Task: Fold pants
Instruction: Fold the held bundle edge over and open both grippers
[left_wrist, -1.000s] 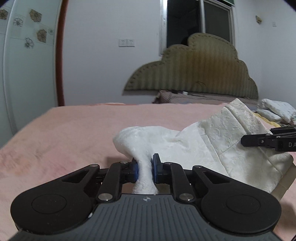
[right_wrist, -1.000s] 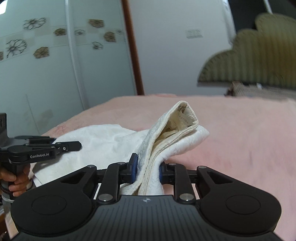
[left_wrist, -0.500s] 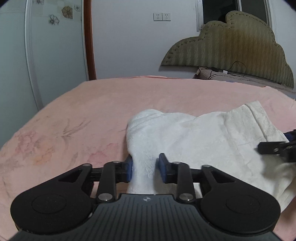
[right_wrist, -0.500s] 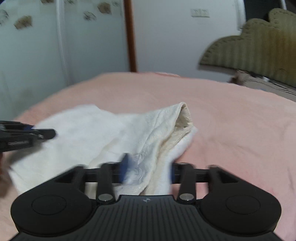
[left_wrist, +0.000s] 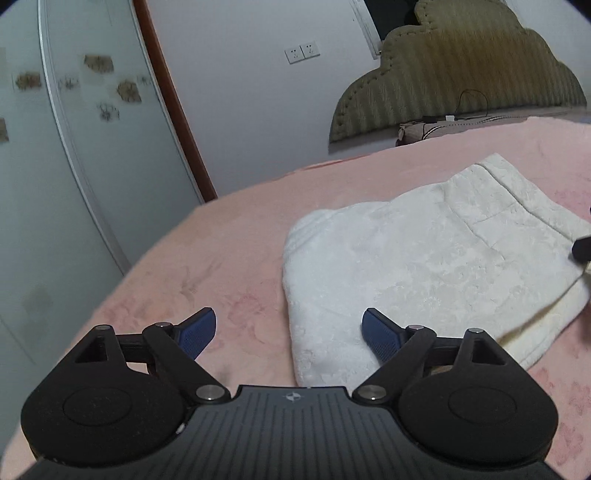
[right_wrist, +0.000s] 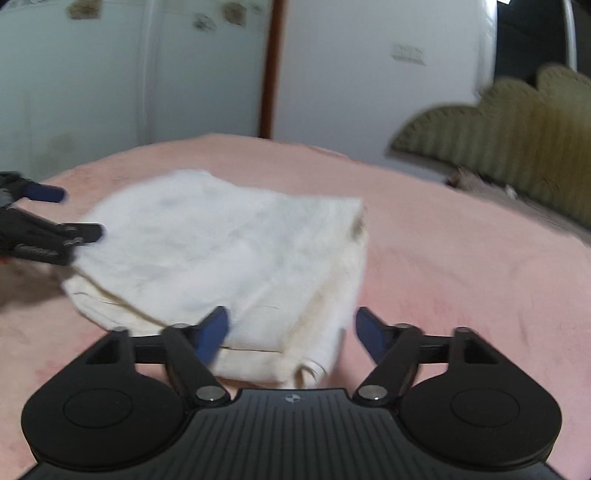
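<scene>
Two grippers, jaws wide apart and empty: left gripper (left_wrist: 288, 332) and right gripper (right_wrist: 291, 332) each stood over a near corner of folded pants (left_wrist: 424, 273), long axis running between them.

Dim, even indoor light, soft shadows. Fisheye bending curves the door frame (left_wrist: 173, 122) at upper left; the right wrist view is motion-blurred, its headboard (right_wrist: 517, 122) smeared.

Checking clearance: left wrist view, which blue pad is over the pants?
The right pad, overlapping the white pants; the left pad sits over pink bedspread.
</scene>
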